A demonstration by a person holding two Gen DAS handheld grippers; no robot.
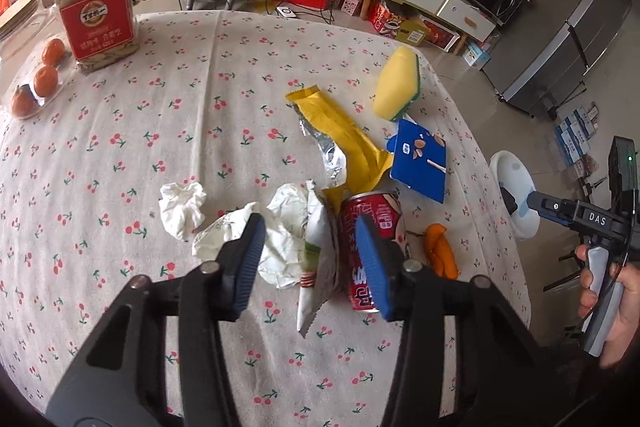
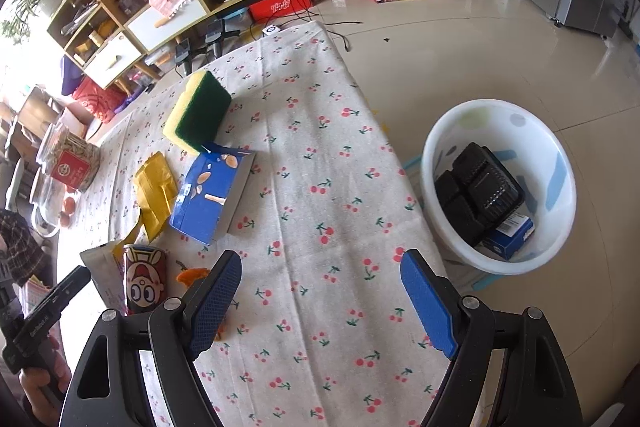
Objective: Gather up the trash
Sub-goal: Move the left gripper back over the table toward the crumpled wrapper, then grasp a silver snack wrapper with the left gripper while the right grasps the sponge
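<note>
Trash lies on the cherry-print tablecloth (image 1: 120, 131). A crumpled white tissue (image 1: 182, 209), crumpled white paper (image 1: 280, 239), a torn snack wrapper (image 1: 316, 267), a red can (image 1: 374, 227), a yellow foil wrapper (image 1: 340, 131), a blue carton (image 1: 420, 159) and orange peel (image 1: 440, 251) are there. My left gripper (image 1: 310, 263) is open just above the crumpled paper and snack wrapper. My right gripper (image 2: 320, 303) is open and empty over the table's right edge. A white bin (image 2: 500, 187) on the floor holds black trays and a blue box.
A yellow-green sponge (image 1: 396, 83) lies past the carton. A clear jar with a red label (image 1: 96, 11) and a pack of oranges (image 1: 36, 83) stand at the far left. Cabinets and boxes line the far wall. A fridge (image 1: 568, 39) stands at right.
</note>
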